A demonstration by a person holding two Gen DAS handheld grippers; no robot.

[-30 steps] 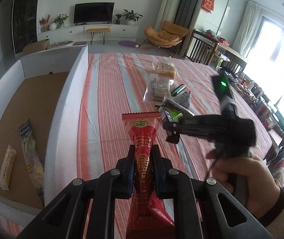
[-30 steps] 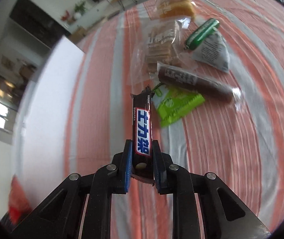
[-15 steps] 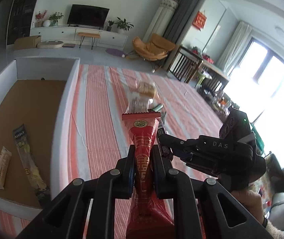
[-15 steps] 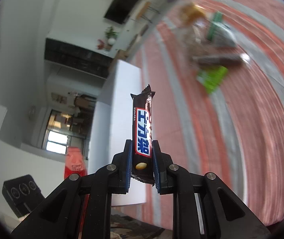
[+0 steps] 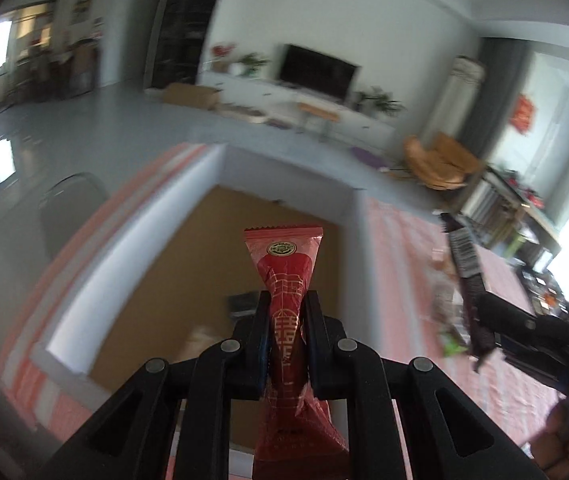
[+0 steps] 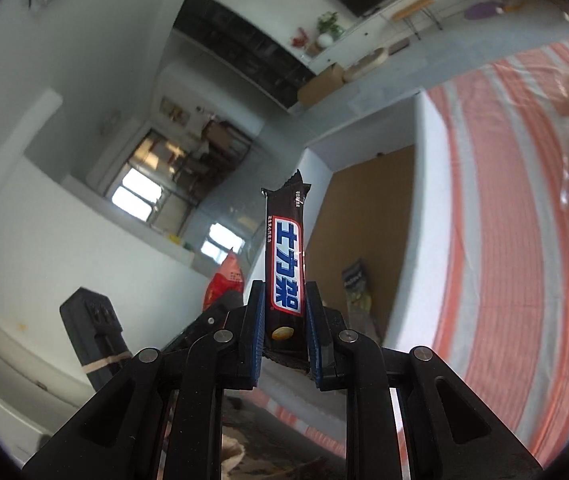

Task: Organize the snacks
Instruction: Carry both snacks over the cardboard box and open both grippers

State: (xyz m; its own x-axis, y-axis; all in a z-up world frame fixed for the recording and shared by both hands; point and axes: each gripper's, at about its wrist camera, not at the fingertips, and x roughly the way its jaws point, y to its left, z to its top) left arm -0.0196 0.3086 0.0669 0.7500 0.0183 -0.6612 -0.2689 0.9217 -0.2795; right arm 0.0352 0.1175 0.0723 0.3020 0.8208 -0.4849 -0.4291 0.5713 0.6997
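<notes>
Left gripper (image 5: 286, 344) clamped on red cone-shaped snack packet (image 5: 284, 276), long axis pointing forward over white-walled cardboard box (image 5: 284, 184) directly below-ahead; right gripper (image 6: 284, 340) pinching dark chocolate bar (image 6: 284, 256), farther out, beside box's right wall.

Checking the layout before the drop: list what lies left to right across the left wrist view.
Striped tablecloth → white box wall → red snack packet in the left gripper → dark chocolate bar → right gripper.
</notes>
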